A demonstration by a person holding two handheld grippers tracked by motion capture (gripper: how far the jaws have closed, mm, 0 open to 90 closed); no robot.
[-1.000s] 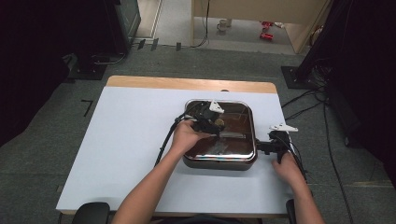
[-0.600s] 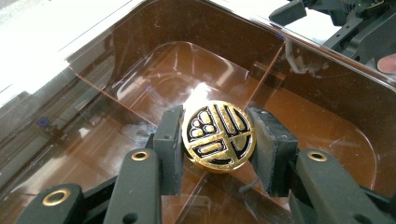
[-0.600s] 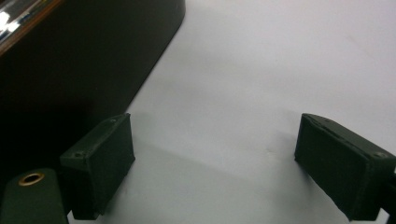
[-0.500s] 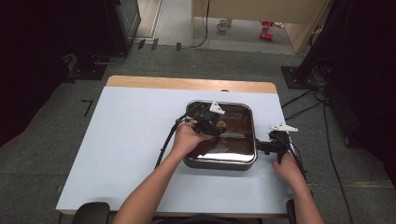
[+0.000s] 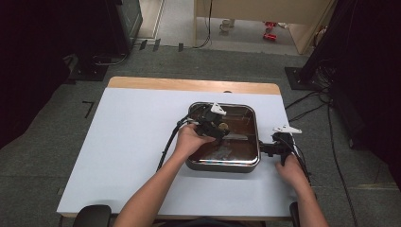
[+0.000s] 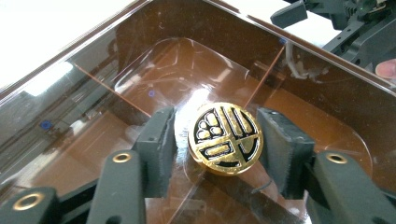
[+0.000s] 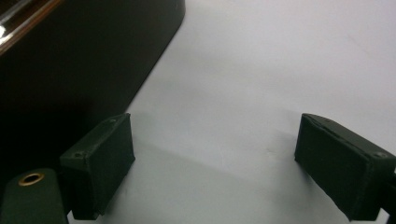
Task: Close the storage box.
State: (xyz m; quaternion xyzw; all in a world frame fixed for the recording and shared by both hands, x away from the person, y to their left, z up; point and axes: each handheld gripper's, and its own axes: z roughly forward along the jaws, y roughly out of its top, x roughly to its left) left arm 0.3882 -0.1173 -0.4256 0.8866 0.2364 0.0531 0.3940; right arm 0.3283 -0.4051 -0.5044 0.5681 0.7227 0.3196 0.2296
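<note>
Left gripper (image 6: pixel 212 140) has just been opening: its jaws now stand a little apart on either side of the gold knob (image 6: pixel 226 138) of the brown glass lid (image 6: pixel 140 70), no longer pinching it. By the look of it, the lid is released, seated on the square pan (image 5: pixel 224 165). Right gripper (image 7: pixel 215 163) rests wide open and empty on the white table (image 7: pixel 280 60), beside the pan.
</note>
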